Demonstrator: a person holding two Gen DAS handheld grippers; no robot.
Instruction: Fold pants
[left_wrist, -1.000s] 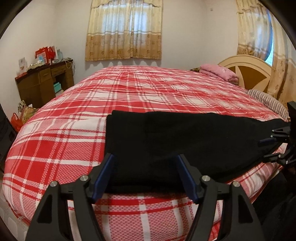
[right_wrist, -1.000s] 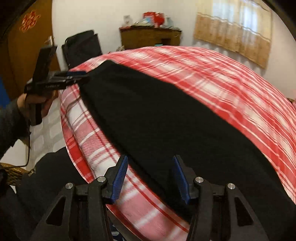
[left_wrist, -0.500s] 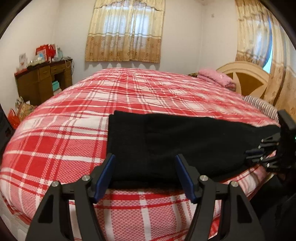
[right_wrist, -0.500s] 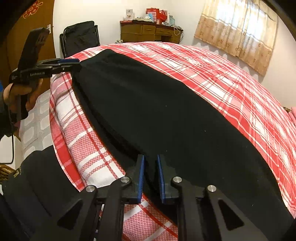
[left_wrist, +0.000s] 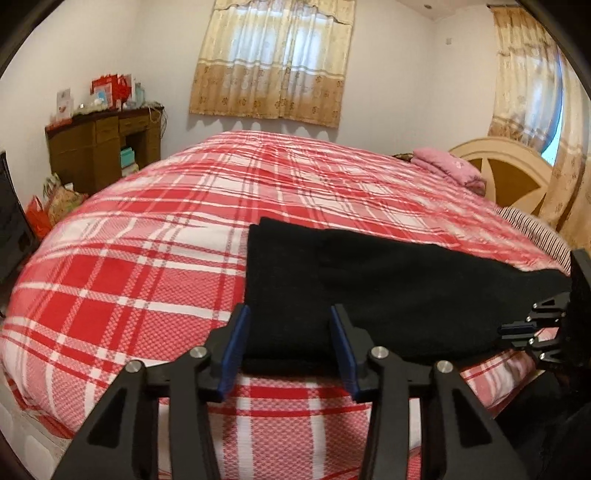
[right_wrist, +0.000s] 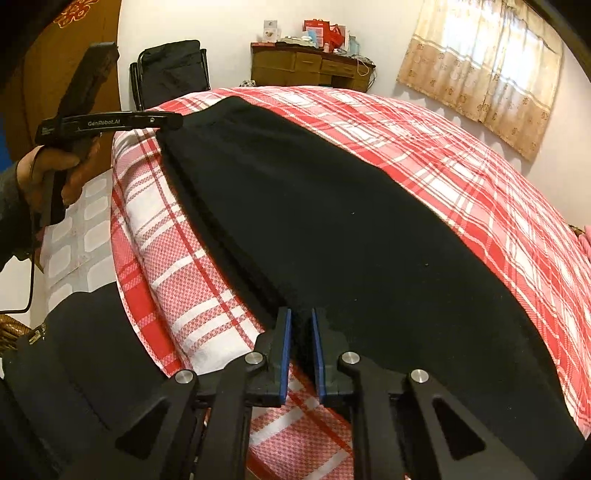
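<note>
Black pants (left_wrist: 369, 288) lie flat along the near edge of a bed with a red and white plaid cover (left_wrist: 147, 258). My left gripper (left_wrist: 288, 317) is partly open, its jaws straddling one end of the pants at the bed's edge. My right gripper (right_wrist: 300, 325) is shut on the near edge of the pants (right_wrist: 332, 221) at the other end. It shows at the right of the left wrist view (left_wrist: 517, 328). The left gripper shows at the far end in the right wrist view (right_wrist: 173, 122), held by a hand.
A wooden desk (left_wrist: 99, 147) with boxes stands at the far left wall. A pink folded blanket (left_wrist: 447, 170) lies near the wooden headboard (left_wrist: 509, 173). A black chair (right_wrist: 170, 74) stands beyond the bed's foot. Curtains hang on the far windows.
My right gripper closed on the near edge of the pants. My left gripper's jaws narrowed around the other end.
</note>
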